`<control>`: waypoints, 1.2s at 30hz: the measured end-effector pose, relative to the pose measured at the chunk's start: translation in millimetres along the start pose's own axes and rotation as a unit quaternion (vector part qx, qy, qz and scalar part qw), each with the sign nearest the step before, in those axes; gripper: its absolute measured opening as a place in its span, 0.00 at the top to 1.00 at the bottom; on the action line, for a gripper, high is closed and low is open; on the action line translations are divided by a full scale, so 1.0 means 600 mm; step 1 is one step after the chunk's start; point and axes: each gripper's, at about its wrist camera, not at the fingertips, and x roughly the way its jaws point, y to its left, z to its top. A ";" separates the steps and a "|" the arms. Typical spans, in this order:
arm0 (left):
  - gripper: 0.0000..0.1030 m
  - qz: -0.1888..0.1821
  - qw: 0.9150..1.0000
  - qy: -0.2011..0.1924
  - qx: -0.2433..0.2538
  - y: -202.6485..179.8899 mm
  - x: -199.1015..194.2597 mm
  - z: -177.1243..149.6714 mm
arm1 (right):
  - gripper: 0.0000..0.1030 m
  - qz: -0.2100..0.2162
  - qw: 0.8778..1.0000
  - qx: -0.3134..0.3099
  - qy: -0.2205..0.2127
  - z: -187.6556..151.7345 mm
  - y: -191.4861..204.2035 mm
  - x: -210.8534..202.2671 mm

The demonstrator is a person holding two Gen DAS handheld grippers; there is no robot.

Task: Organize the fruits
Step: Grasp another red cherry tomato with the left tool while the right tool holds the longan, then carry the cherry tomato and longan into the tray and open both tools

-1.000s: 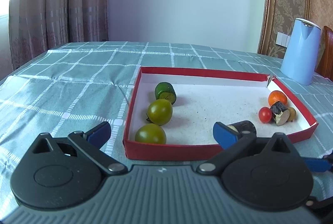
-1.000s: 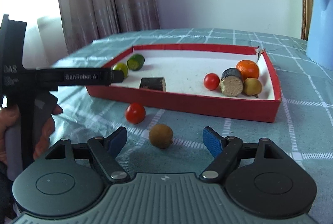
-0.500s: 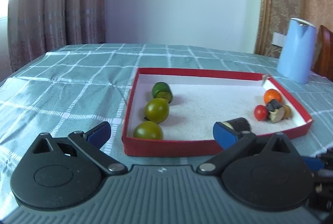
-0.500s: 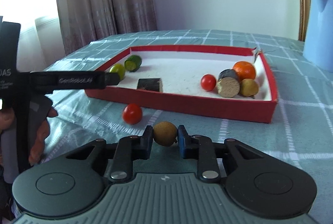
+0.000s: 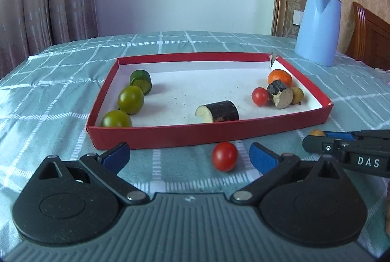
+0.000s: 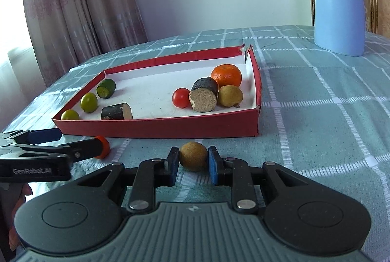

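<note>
Gripping a brown round fruit [image 6: 193,156], the right gripper [image 6: 192,164] has both blue pads pressed against its sides, just in front of the red tray [image 6: 156,126] near wall; can't tell whether the fruit is off the cloth or resting on it. Left gripper [image 5: 189,157] is spread wide, nothing between the fingers, hovering low over the checked tablecloth [image 5: 48,96]. Loose red cherry tomato [image 5: 224,156] sits on the cloth between tray and left gripper, closer to its right finger [image 5: 263,157], not touching it. In the right wrist view the same tomato [image 6: 103,146] is partly hidden behind a left-gripper finger. Tray contents, left side: two green tomatoes [image 5: 130,99] in a row along the wall, plus a green cut cucumber-like piece [image 5: 141,81] behind them. Near the front wall, roughly centre: dark-skinned cut chunk [image 5: 218,111] lying on its side. Right side cluster, packed close together: second red cherry tomato [image 6: 181,97], another dark cut chunk [image 6: 204,94] with pale face toward the right camera, orange [image 6: 226,75] behind it, second brown fruit [image 6: 230,96] beside it near the right wall. Blue kettle [image 6: 338,6] stands on the cloth beyond the tray's far right corner, well apart from the fruit.
</note>
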 end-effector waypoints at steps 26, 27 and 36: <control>0.79 -0.059 0.998 0.017 0.035 -0.027 0.013 -0.003 | 0.76 0.001 1.000 0.001 0.000 -0.001 -0.001 -0.002; 0.79 -0.058 0.998 0.016 0.036 -0.027 0.012 -0.003 | 0.76 0.001 1.000 0.002 0.000 -0.001 -0.001 -0.002; 0.79 -0.009 0.999 -0.001 0.051 -0.040 0.002 -0.004 | 0.76 0.002 1.000 0.002 -0.001 -0.001 -0.002 -0.003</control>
